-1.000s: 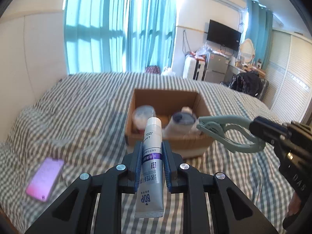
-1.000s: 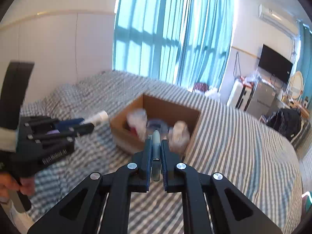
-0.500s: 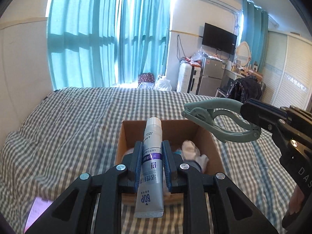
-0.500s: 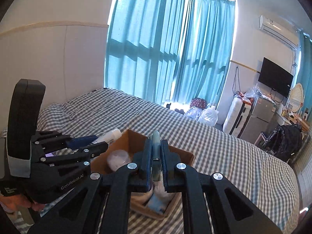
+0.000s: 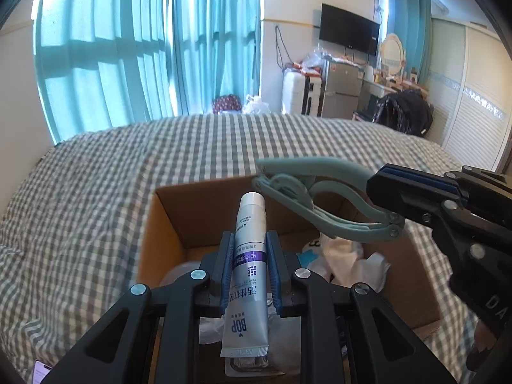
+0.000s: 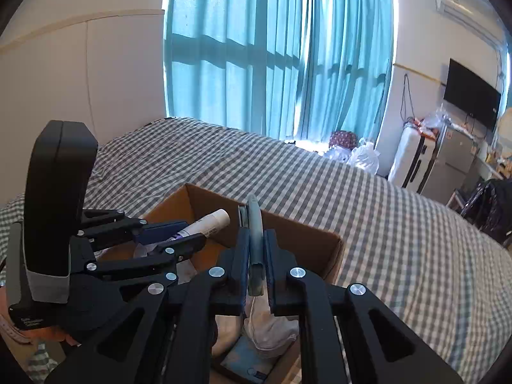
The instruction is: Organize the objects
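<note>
My left gripper [image 5: 249, 246] is shut on a white and purple toothpaste tube [image 5: 248, 268] and holds it over the open cardboard box [image 5: 150, 233] on the bed. My right gripper [image 6: 256, 243] is shut on a pale green clamp-like tool [image 6: 255, 224], which also shows in the left wrist view [image 5: 316, 198] above the box. The left gripper [image 6: 179, 233] with the tube [image 6: 208, 224] shows at the left of the right wrist view, over the box [image 6: 332, 249]. The box holds white cloth [image 5: 348, 259], a round lidded container [image 5: 179, 272] and other items.
The box sits on a bed with a grey checked cover [image 5: 96, 192]. A pink phone [image 5: 41, 371] lies at the lower left on the bed. Teal curtains, a suitcase, a fridge and a TV stand beyond the bed.
Both grippers have moved forward and down over the box, which now fills the lower view. The tube and the green tool stay gripped.
</note>
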Available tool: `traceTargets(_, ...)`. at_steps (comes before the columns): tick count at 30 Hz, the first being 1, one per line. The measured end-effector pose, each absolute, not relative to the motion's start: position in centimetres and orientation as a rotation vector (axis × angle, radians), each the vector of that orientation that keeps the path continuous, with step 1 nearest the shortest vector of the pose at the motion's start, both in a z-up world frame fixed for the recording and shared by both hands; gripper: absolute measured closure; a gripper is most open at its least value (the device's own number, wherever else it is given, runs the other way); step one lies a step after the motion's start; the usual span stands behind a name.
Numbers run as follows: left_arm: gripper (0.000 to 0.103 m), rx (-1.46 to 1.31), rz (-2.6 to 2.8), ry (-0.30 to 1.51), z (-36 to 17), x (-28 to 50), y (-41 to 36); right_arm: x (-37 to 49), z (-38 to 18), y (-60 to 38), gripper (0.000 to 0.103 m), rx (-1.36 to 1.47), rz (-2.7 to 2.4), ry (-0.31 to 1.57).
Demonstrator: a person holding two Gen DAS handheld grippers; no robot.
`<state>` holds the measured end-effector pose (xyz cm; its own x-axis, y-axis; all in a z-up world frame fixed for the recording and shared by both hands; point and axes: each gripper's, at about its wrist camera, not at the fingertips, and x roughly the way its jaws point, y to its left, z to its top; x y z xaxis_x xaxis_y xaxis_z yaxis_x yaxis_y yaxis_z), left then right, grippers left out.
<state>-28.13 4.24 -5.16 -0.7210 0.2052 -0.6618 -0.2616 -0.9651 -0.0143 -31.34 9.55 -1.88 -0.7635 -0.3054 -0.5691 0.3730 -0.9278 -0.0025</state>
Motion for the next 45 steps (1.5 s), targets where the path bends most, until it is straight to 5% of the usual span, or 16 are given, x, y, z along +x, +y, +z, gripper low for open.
traceTargets(11,0.083,-1.047,2.678,0.079,-5.8,-27.9,3.8,-30.8,-3.7,10.4,0.091,0.941,-2.600,0.064)
traceTargets(18,0.080,-1.027,2.735,0.119,-2.7,-26.6,3.2,-28.8,-0.7,10.5,0.065,0.928,-2.654,0.021)
traceTargets(23,0.054,-0.935,2.830,0.150,0.8,-24.2,2.6,-25.9,3.3,11.0,0.043,0.847,-2.726,0.024)
traceTargets(31,0.028,-0.745,2.894,0.152,5.9,-19.0,2.2,-20.2,8.3,12.2,0.018,0.716,-2.826,-0.012)
traceTargets(36,0.011,-0.660,2.927,0.067,7.9,-15.6,1.4,-16.6,9.5,12.4,0.015,0.673,-2.885,-0.011)
traceTargets(45,0.000,-0.526,2.986,0.125,10.3,-10.2,2.2,-13.0,8.4,13.0,0.001,0.706,-2.981,-0.086)
